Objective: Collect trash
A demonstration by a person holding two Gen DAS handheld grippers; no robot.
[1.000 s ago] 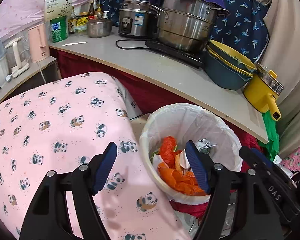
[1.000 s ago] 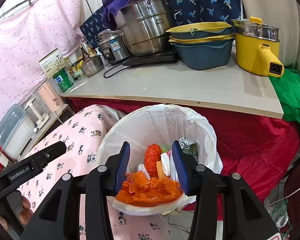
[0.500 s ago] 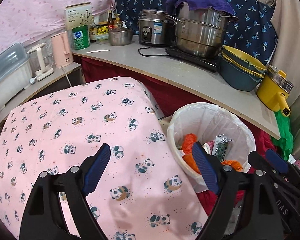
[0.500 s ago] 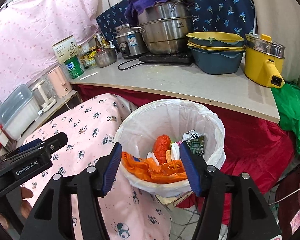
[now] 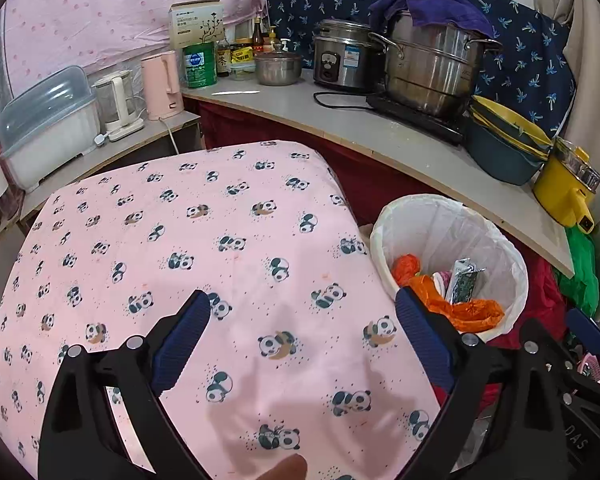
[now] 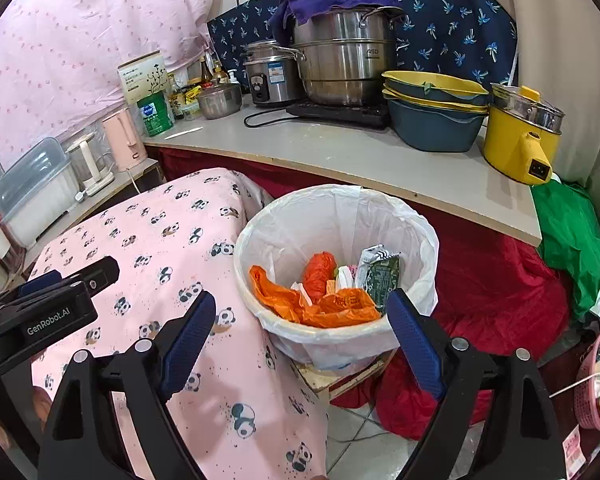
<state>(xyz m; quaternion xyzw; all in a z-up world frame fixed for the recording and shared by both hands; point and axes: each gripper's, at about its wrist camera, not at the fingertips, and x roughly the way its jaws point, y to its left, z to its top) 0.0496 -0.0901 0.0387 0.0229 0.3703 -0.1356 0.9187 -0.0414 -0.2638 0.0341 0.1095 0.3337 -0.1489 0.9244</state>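
Note:
A white-lined trash bin (image 6: pixel 380 216) stands beside the panda-print table; it also shows in the left wrist view (image 5: pixel 484 228). It holds orange plastic bags (image 6: pixel 336 308), white scraps and a green-and-white carton (image 6: pixel 382 276). My right gripper (image 6: pixel 300 332) is open and empty, held back from the bin's near rim. My left gripper (image 5: pixel 302 340) is open and empty above the pink panda tablecloth (image 5: pixel 204 240), left of the bin. The left gripper's body (image 6: pixel 40 312) shows at the left of the right wrist view.
A grey counter (image 6: pixel 340 152) behind the bin carries a steel steamer pot (image 6: pixel 340 68), rice cooker, stacked blue-yellow basins (image 6: pixel 432 116) and a yellow electric pot (image 6: pixel 520 136). Red cloth hangs below it. A green bag (image 6: pixel 572 240) lies right. A pink basket (image 6: pixel 596 380) sits low right.
Both grippers have pulled back and up from the bin, and the left one has shifted left over the tablecloth. The right gripper's jaws have spread wider. The orange bag stays in the bin.

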